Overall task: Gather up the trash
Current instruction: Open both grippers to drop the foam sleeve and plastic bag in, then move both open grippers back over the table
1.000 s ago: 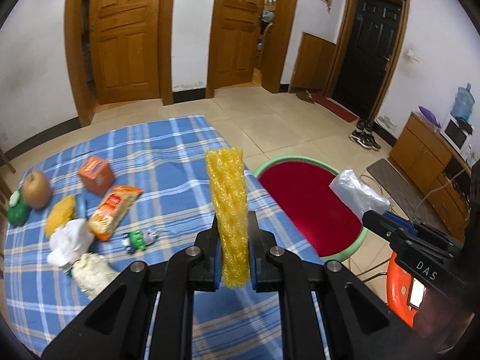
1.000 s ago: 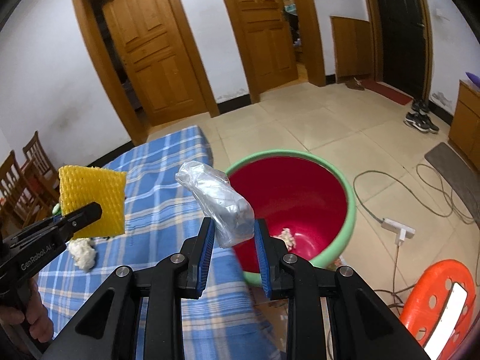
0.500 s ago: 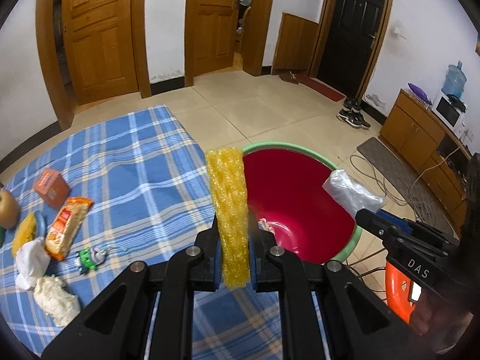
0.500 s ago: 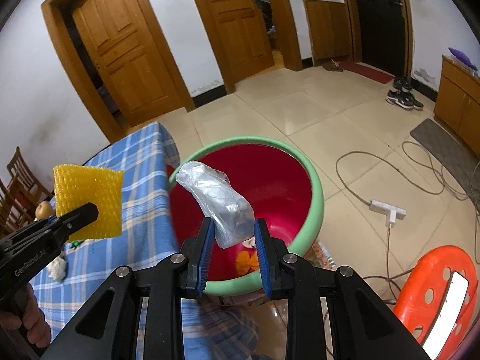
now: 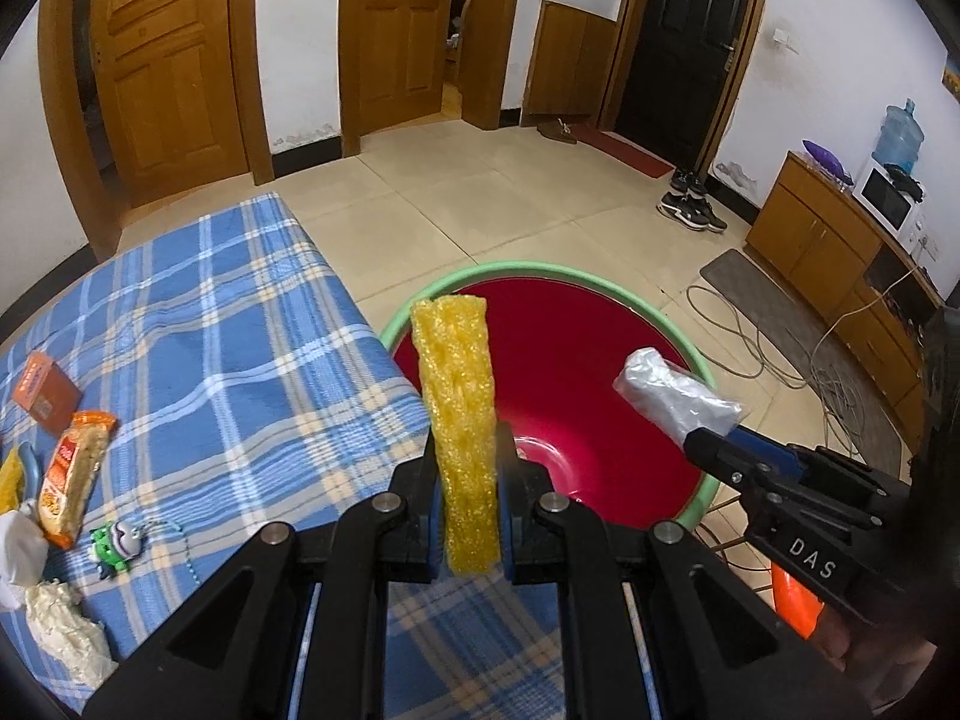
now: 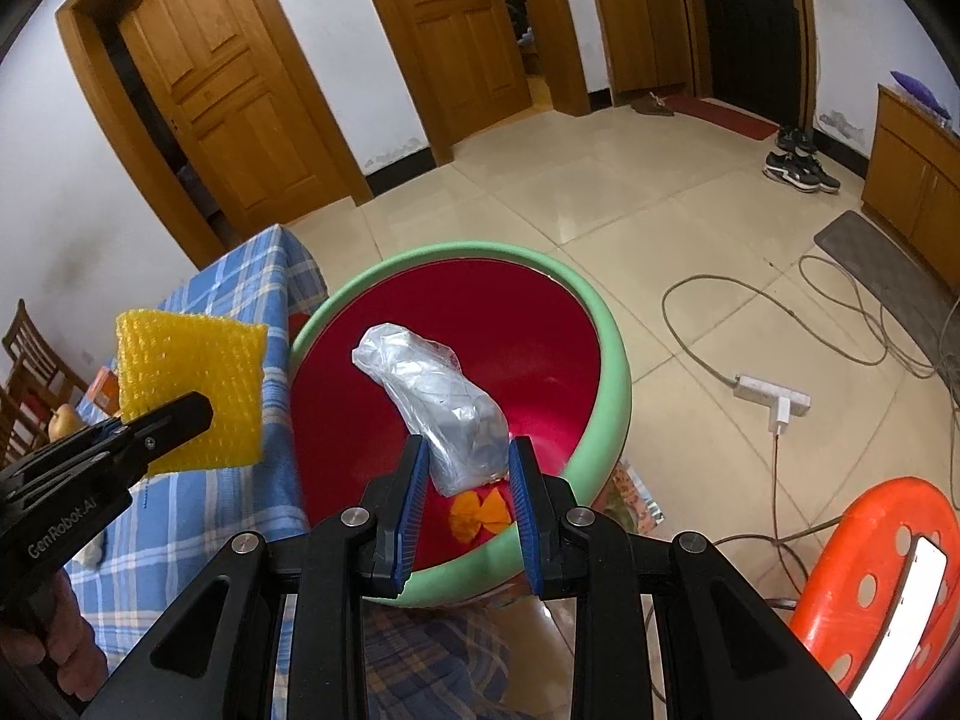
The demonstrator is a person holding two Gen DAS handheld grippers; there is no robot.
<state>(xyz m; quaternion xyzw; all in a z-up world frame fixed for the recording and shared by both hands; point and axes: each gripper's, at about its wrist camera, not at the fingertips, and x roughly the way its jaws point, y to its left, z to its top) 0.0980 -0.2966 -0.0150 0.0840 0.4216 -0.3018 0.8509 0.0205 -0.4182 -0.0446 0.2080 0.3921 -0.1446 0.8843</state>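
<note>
left gripper clamped on yellow foam sheet | right gripper pinching clear plastic bag | red basin just below-ahead of both | risk: light pieces drifting past the rim if let go early

"DAS" on right hand-held gripper; "GenRobot.AI" on left hand-held gripper
</note>
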